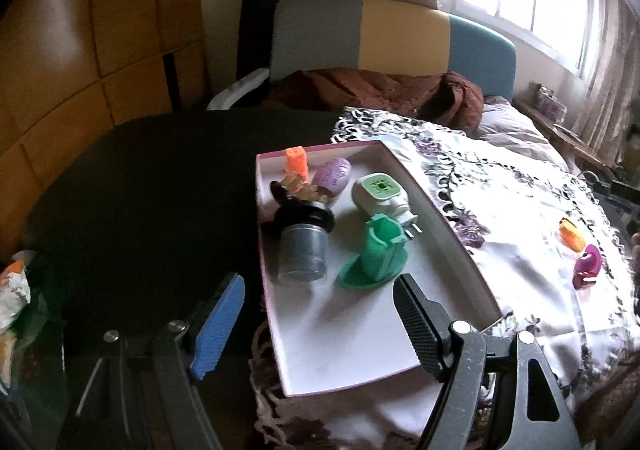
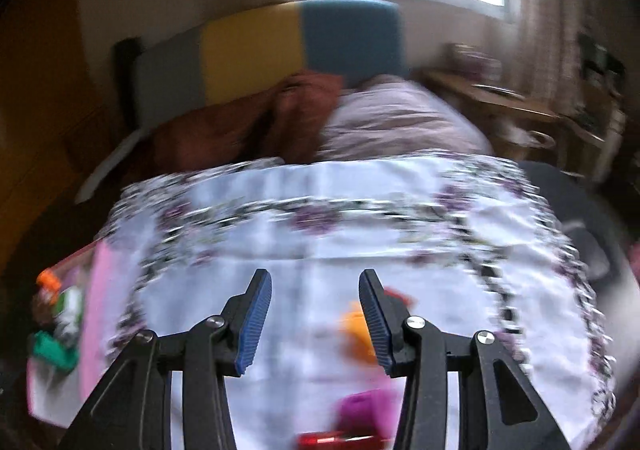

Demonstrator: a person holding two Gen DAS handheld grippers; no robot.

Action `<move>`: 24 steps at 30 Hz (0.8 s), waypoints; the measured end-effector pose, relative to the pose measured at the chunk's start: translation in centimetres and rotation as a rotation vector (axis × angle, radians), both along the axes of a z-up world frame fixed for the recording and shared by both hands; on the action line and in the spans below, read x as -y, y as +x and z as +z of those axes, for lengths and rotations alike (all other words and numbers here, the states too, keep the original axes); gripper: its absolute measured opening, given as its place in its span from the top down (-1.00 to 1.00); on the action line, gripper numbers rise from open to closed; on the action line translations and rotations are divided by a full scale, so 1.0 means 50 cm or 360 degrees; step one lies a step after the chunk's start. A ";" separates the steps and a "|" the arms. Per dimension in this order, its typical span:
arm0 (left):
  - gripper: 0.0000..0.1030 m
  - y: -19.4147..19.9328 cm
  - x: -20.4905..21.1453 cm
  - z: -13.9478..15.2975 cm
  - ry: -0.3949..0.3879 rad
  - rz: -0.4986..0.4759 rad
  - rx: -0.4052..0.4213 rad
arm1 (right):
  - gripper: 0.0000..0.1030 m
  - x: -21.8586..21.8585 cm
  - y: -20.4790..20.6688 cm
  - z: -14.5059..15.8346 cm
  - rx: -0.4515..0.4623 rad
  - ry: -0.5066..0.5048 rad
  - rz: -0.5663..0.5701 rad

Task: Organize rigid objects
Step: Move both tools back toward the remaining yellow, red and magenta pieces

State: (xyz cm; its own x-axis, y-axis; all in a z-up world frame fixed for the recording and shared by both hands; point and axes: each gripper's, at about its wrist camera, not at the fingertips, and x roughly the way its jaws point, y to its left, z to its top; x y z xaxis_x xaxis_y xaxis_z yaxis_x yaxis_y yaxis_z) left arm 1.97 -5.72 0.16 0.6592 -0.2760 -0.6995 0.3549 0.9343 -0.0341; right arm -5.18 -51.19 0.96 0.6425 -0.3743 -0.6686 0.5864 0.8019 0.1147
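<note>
Now | right gripper (image 2: 316,320) jaws spread, empty | orange piece (image 2: 354,326) just beside right pad | magenta piece (image 2: 366,406) below

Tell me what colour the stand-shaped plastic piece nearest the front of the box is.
Green. The stand-shaped piece shows best in the left wrist view, inside the box.

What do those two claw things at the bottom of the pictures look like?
Both are black scissor-like linkages with silver pivot bolts. The left gripper has one blue ribbed pad and one black textured pad. The right gripper has two blue ribbed pads. No cables or sleeves show.
</note>
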 end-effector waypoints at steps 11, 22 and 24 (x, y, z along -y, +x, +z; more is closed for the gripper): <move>-0.49 -0.011 0.109 0.030 -0.0094 -0.0309 -0.0020 | 0.11 0.151 -0.141 -0.025 0.0316 0.0410 -0.0604; -0.36 -0.069 0.349 -0.022 -0.0035 -0.0914 -0.0175 | 0.11 0.172 -0.147 -0.075 0.0263 0.0662 -0.0652; -0.24 -0.081 0.378 -0.033 -0.0022 -0.0994 -0.0188 | 0.11 0.174 -0.147 -0.080 0.0257 0.0688 -0.0650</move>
State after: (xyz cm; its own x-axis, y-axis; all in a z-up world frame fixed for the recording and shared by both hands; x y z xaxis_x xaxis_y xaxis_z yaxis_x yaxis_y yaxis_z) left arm -2.08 -24.63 -1.47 0.2897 -0.5931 -0.7512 0.8260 0.5514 -0.1167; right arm -12.52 -59.89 -3.03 0.6104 -0.3281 -0.7210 0.7844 0.3773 0.4924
